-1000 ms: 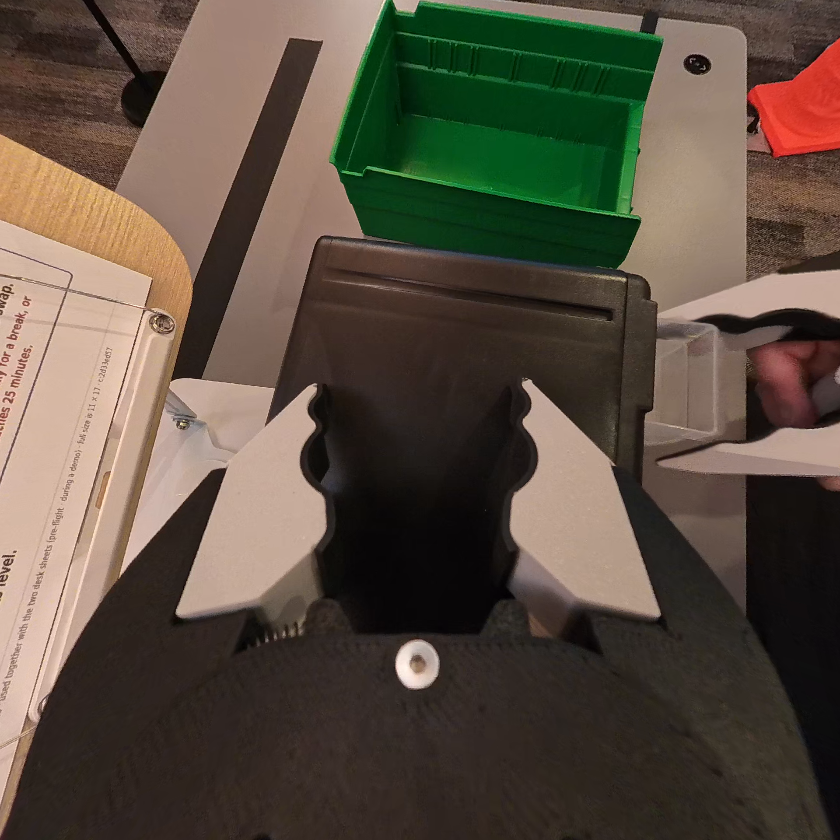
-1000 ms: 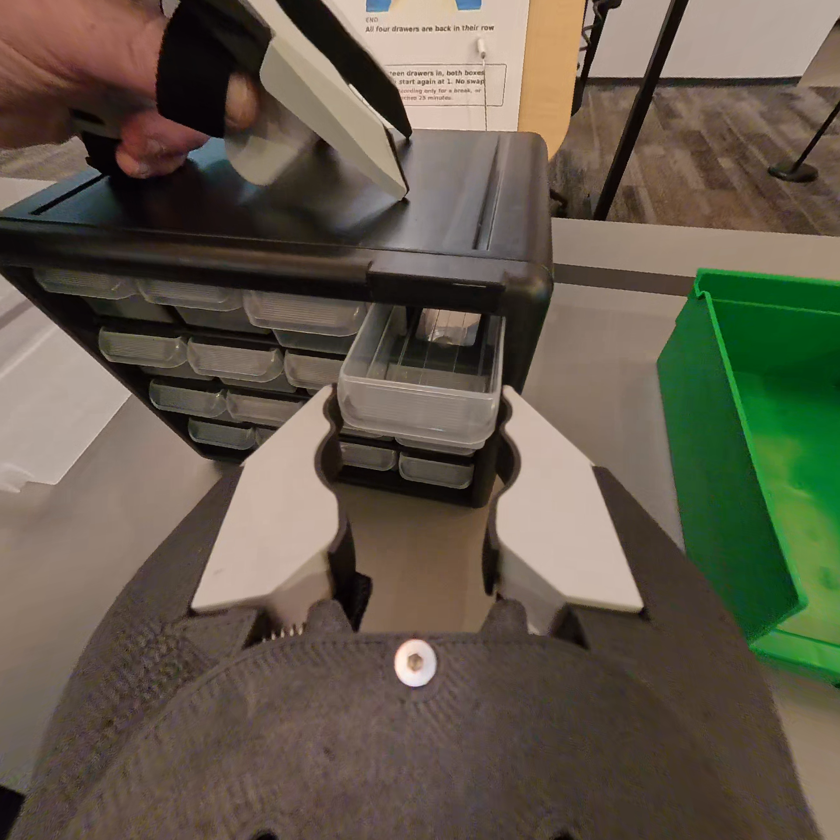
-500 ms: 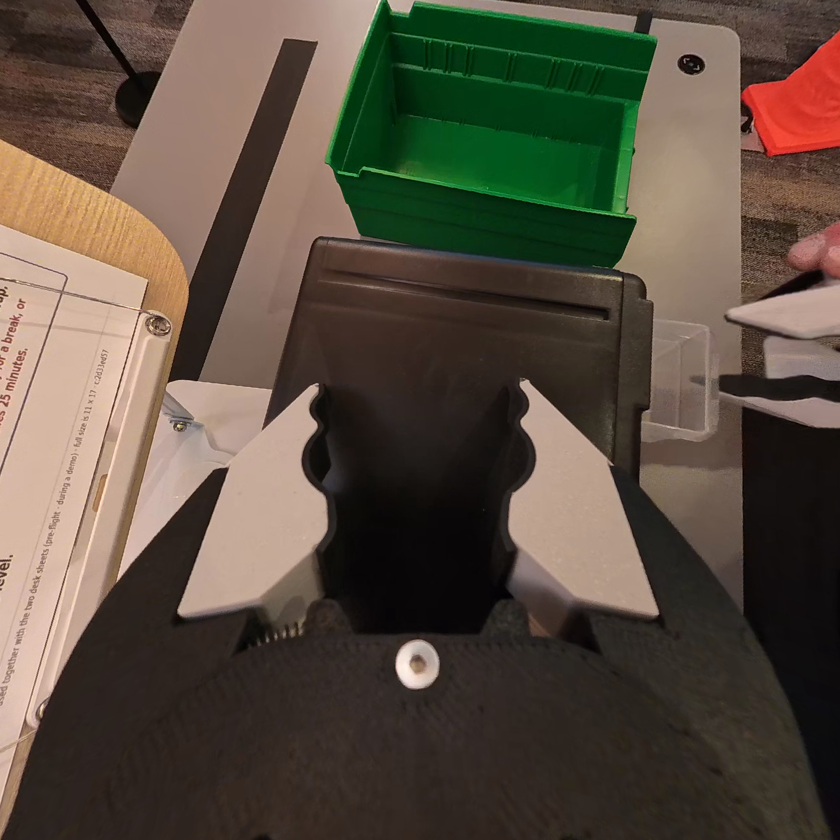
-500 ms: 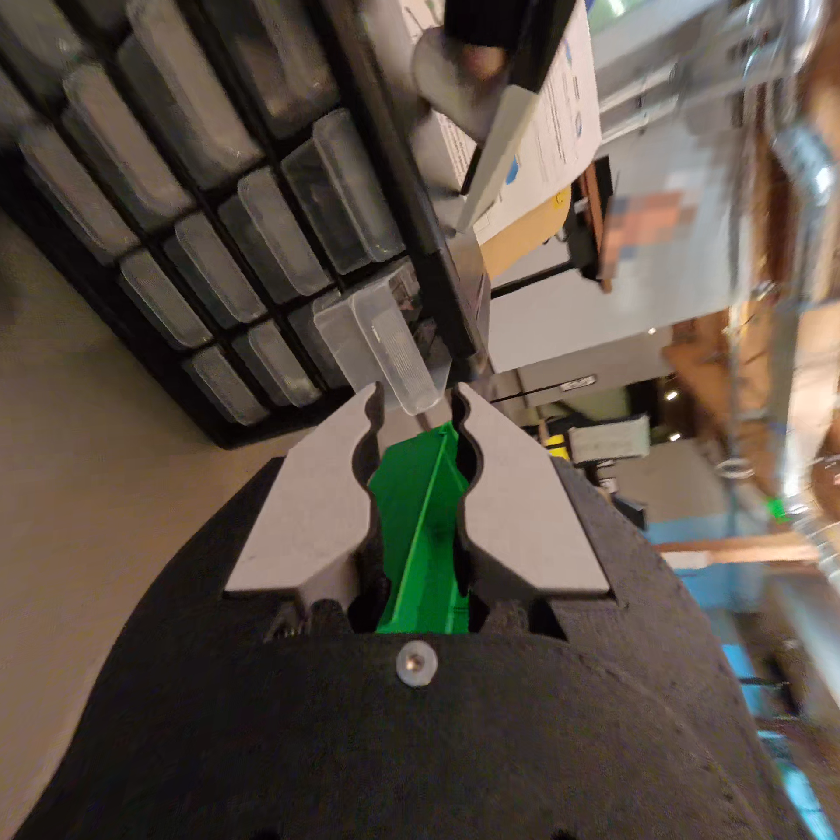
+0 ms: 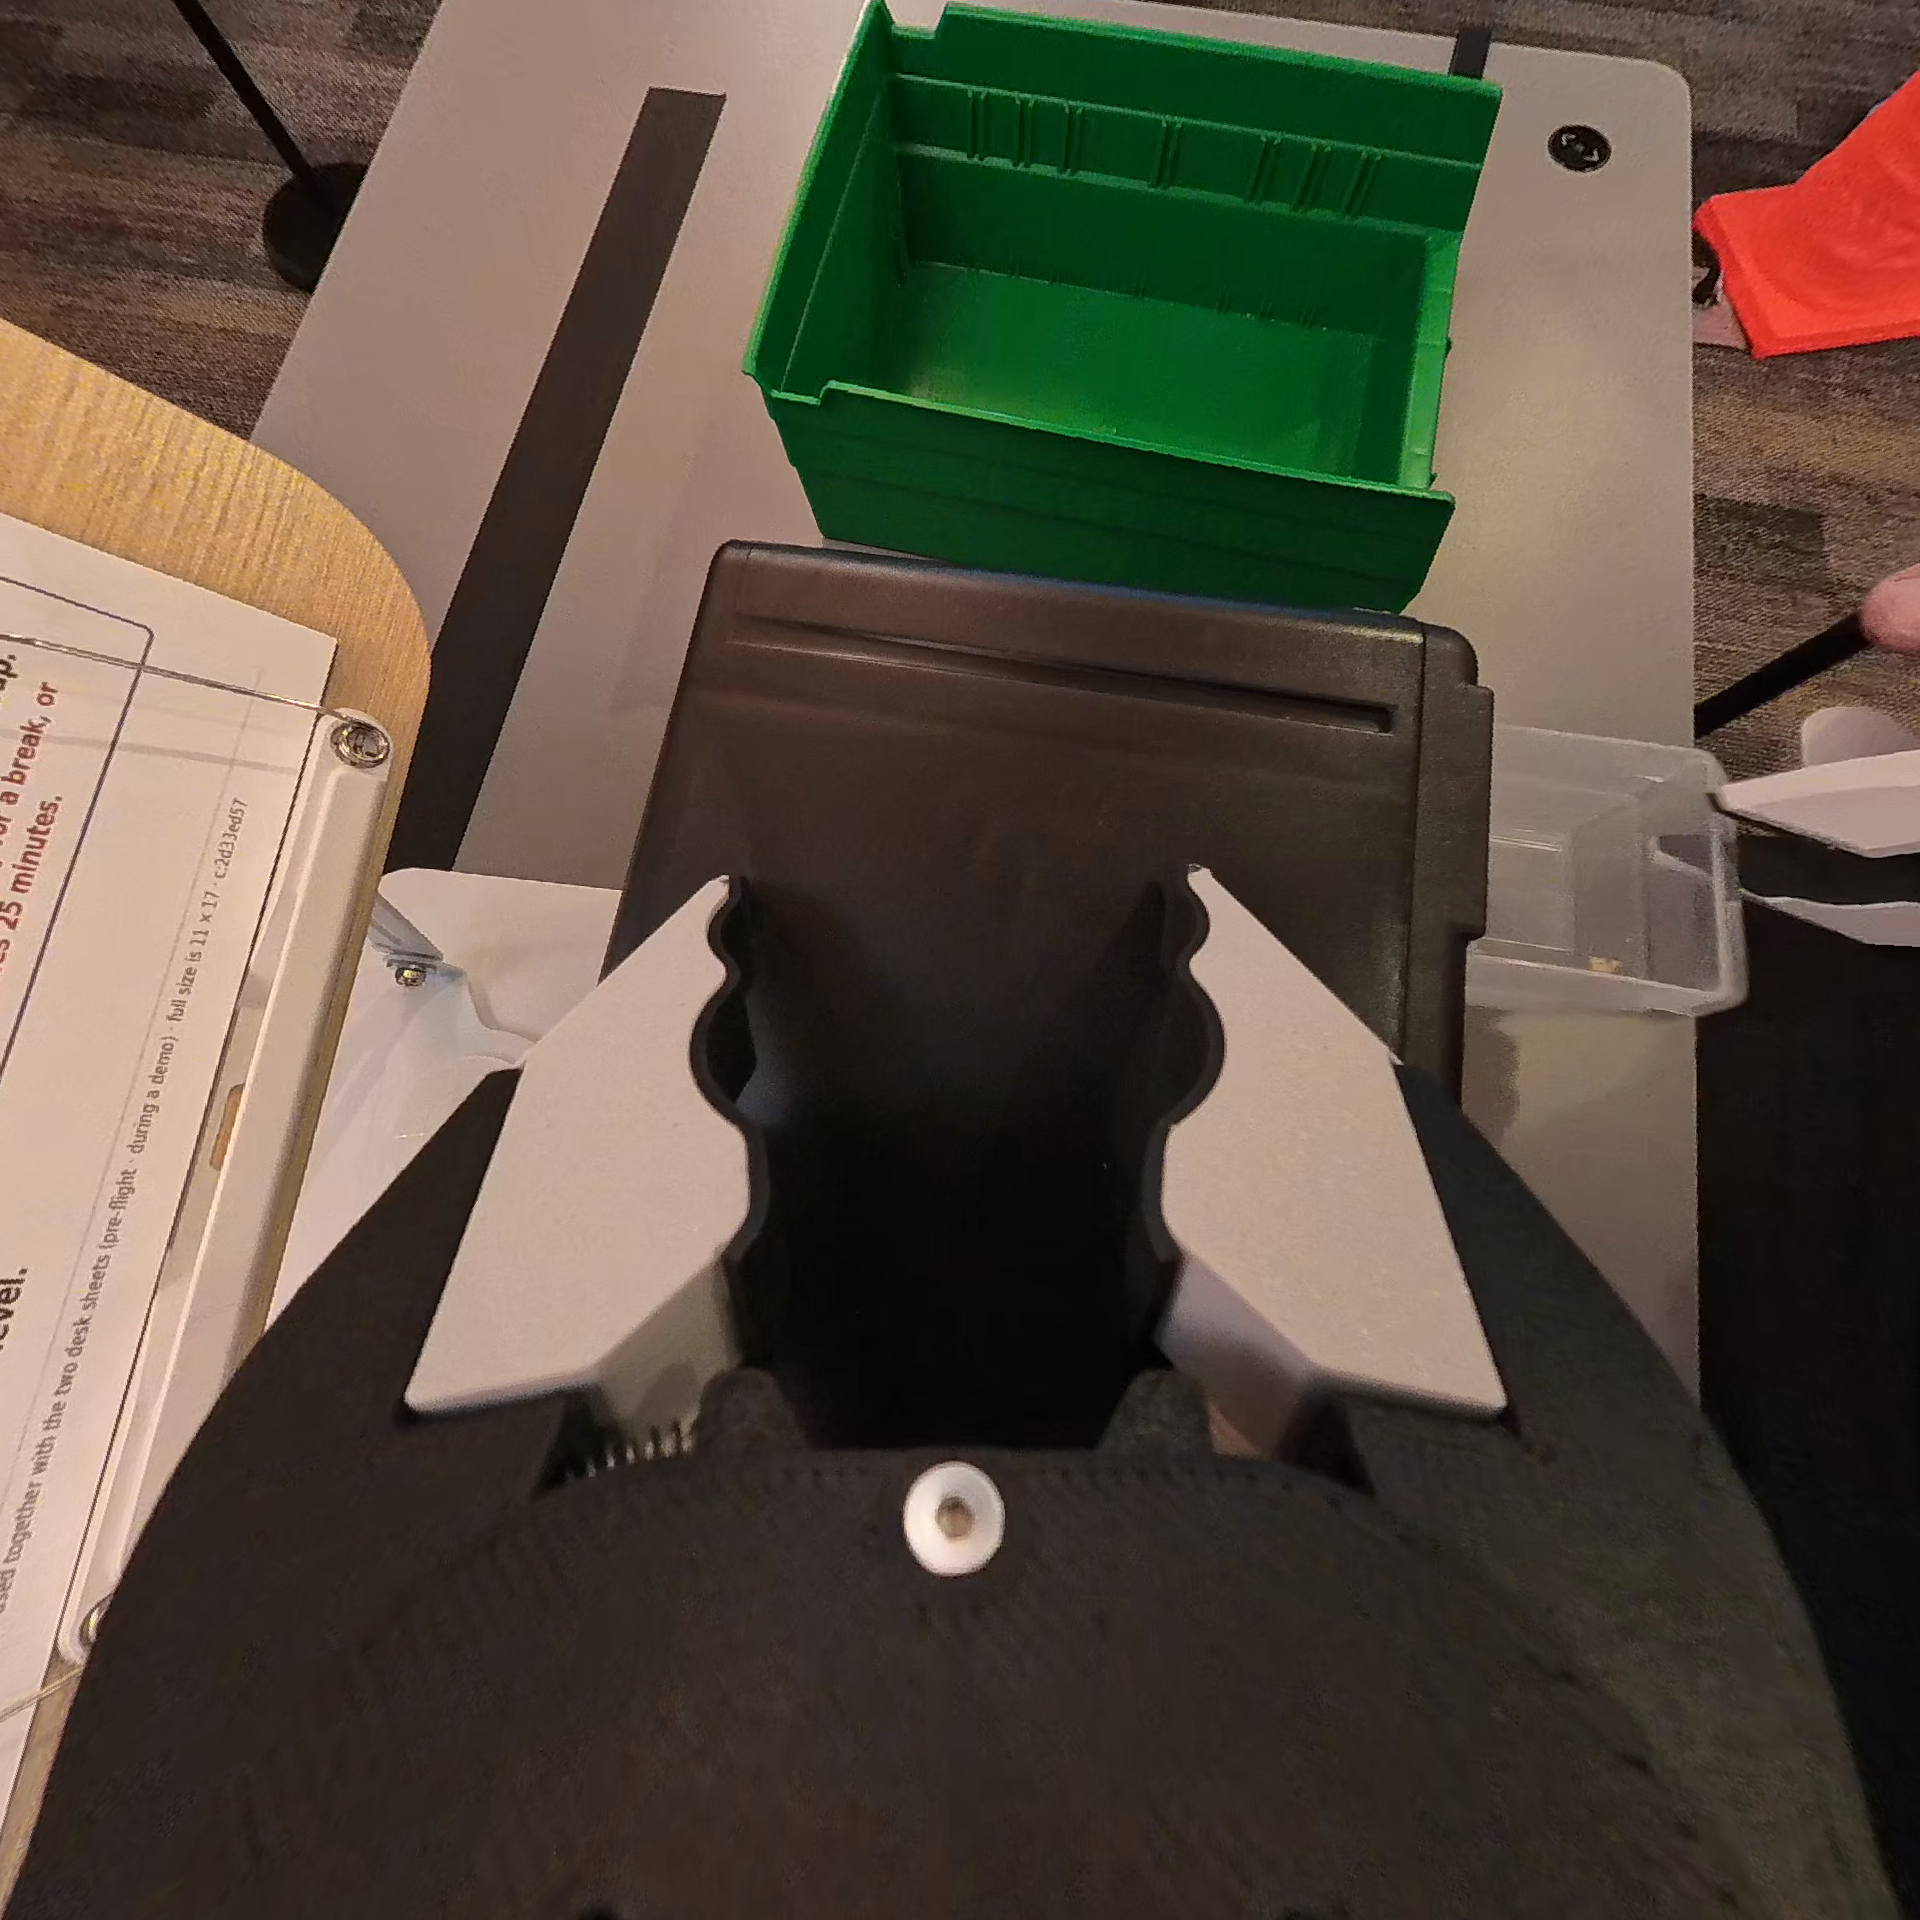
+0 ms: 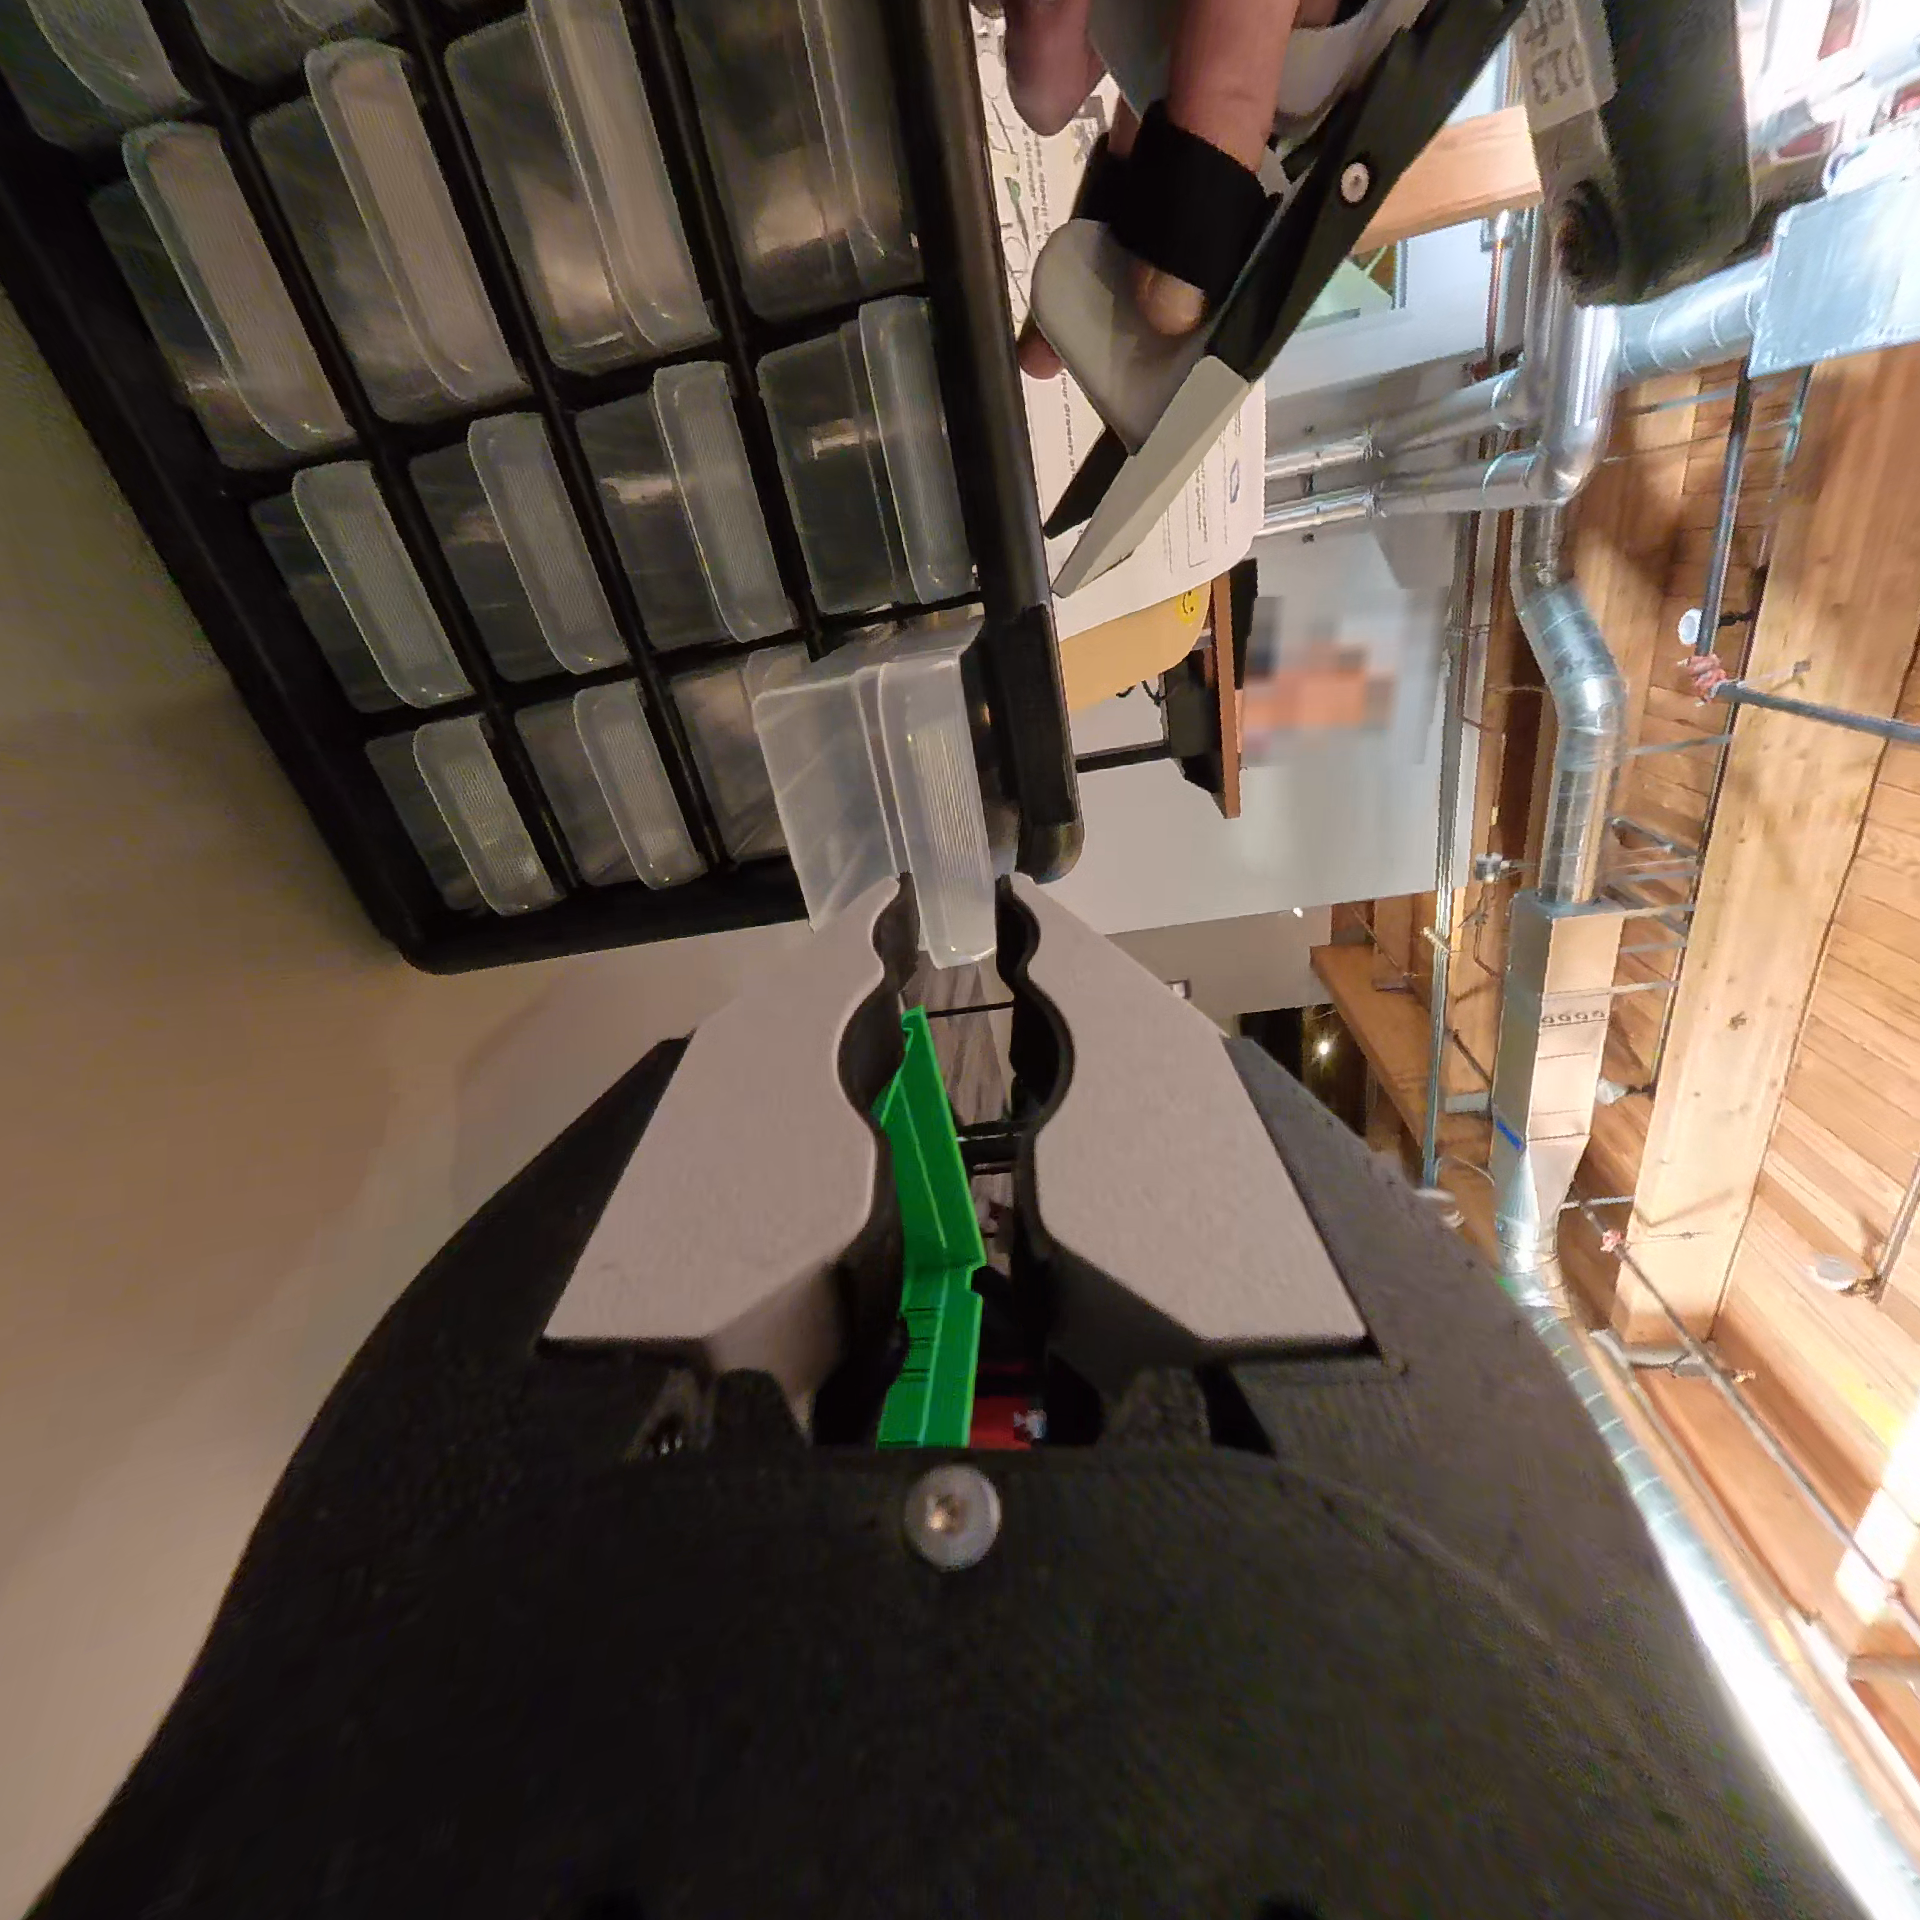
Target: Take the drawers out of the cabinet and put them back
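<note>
The black cabinet holds rows of clear drawers. My left gripper is open and empty, its fingertips resting on the cabinet top; it also shows in the right wrist view. One clear drawer at the top corner sticks partly out of the cabinet front. My right gripper is rolled on its side and shut on that drawer's front lip. It also shows in the left wrist view at the right edge.
An empty green bin stands on the grey table just beyond the cabinet and shows between my right fingers. A printed sheet in a clear stand is at the left. An orange cloth lies on the floor.
My right gripper rolled onto its side, narrowed from wide open and closed on the drawer's front lip. The drawer has come a little farther out. The left gripper stayed on the cabinet top.
</note>
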Tool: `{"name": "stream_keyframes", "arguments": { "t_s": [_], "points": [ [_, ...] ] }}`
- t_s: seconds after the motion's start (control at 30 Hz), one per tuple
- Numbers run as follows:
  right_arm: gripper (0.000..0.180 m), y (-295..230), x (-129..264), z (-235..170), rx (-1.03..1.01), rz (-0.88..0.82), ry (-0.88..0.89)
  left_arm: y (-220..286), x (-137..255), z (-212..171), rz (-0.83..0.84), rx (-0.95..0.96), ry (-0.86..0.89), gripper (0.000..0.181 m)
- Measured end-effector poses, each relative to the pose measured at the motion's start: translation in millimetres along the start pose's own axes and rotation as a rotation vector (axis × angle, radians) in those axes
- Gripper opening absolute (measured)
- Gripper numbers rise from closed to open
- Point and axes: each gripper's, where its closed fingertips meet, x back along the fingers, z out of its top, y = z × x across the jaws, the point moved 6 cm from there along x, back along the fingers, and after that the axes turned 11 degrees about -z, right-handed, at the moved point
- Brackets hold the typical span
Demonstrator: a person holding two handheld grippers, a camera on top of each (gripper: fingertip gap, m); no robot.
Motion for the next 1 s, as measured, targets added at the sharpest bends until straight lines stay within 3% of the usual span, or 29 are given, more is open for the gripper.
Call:
{"name": "stream_keyframes", "arguments": {
  "t_s": [0.1, 0.17, 0.33, 0.47, 0.5, 0.57, 0.67, 0.77, 0.87, 1.0],
  "points": [
    [0.023, -2.1, -0.7, -0.3, -0.030, 0.002, -0.029, 0.0, -0.1, 0.1, 0.000, 0.000, 0.000, 0.079],
    [0.047, -3.5, -1.6, -0.7, -0.069, 0.029, -0.057, 0.1, 0.0, 0.0, 0.001, -0.001, 0.000, 0.079],
    [0.052, 1.3, 7.8, 5.6, -0.102, 0.057, -0.052, 0.0, 0.0, 0.0, 0.001, 0.000, 0.000, 0.079],
    [0.051, 10.2, 16.7, 9.6, -0.497, 0.167, -0.157, 0.0, -0.1, -0.1, 0.000, 0.000, 0.000, 0.079],
    [0.042, 13.5, 16.2, 10.0, -0.529, 0.161, -0.172, 0.0, -0.1, -0.1, 0.000, 0.000, 0.000, 0.079],
    [0.029, 20.7, 10.8, 8.7, -0.321, 0.030, -0.165, 0.1, -0.2, 0.0, -0.001, 0.000, 0.000, 0.079],
    [0.018, 12.5, 3.5, 16.2, -0.079, 0.002, -0.068, 0.4, -0.1, 0.0, 0.000, -0.002, 0.000, 0.079],
    [0.018, 11.5, -0.1, 16.6, -0.003, 0.010, -0.024, 1.0, 0.0, 0.0, 0.001, -0.008, 0.000, 0.078],
    [0.039, 14.9, 4.7, 14.9, -0.006, 0.075, -0.022, 0.7, -0.1, 0.0, 0.000, -0.005, 0.000, 0.078],
    [0.035, 11.7, 7.4, 18.6, 0.031, 0.090, -0.001, 0.6, -0.2, 0.1, -0.003, -0.003, 0.000, 0.078]
  ]
}}
